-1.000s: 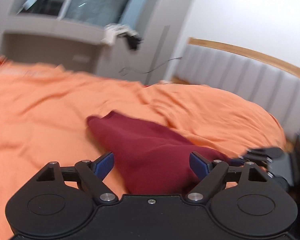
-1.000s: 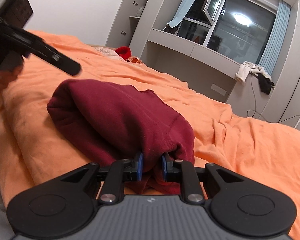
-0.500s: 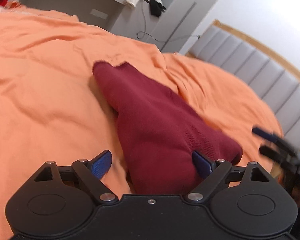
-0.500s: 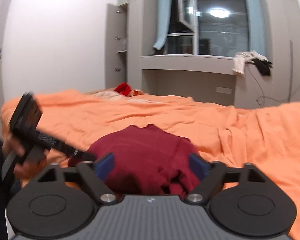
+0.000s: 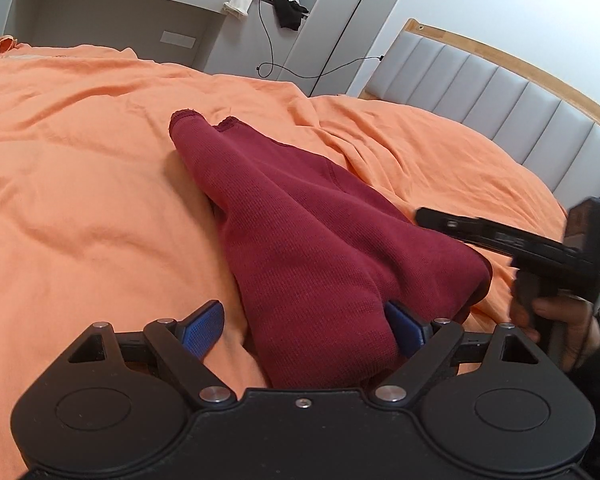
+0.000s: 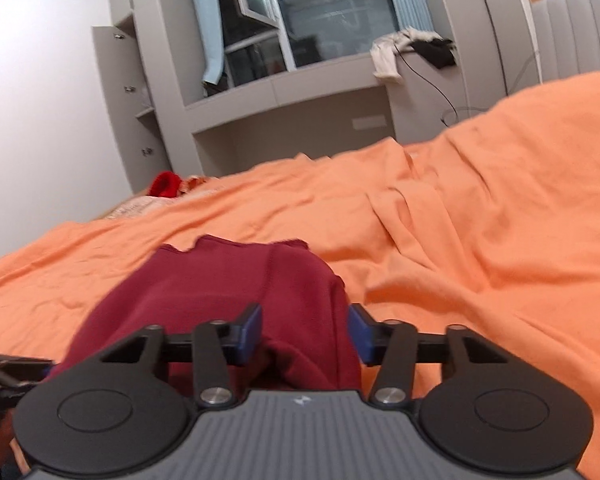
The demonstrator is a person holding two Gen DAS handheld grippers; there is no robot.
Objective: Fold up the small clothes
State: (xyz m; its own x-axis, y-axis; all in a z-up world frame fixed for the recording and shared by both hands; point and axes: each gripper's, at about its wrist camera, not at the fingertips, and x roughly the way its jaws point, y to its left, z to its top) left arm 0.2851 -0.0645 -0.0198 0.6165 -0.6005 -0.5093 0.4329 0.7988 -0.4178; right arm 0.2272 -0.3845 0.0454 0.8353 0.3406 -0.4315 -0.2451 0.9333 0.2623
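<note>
A dark red knitted garment (image 5: 312,240) lies folded into a long bundle on the orange bedspread (image 5: 80,200) of the bed. In the left wrist view it runs from a narrow hemmed end farther up the bed to a broad, thick end at the near edge. A stitched seam shows along its upper layer.

The left hand-held gripper (image 5: 302,326) sits low over the near end of the garment with its jaws spread wide. The right blue pad (image 5: 404,328) lies against the edge of the cloth; the left blue pad (image 5: 202,326) stands clear of it over the bedspread. Nothing is clamped: this gripper is released.

The right hand-held gripper (image 6: 304,330) faces the garment's broad end from the other side. Its jaws have just been closing and stand part-way apart, with a thick fold of the red cloth between the pads. The right pad appears to meet the fold's edge; a full pinch by both pads cannot be confirmed, and the view is blurred. In the left wrist view the same tool (image 5: 520,240) shows at the right, held by a hand (image 5: 556,320) beside the garment's end.

Beyond the bed: a grey padded headboard (image 5: 520,112) with a wooden rim, grey built-in cabinets (image 6: 284,120), a window (image 6: 324,12), and light and dark clothes (image 5: 264,0) draped on a ledge with a cable hanging below. A bright red item (image 6: 165,184) lies at the far side of the bed.
</note>
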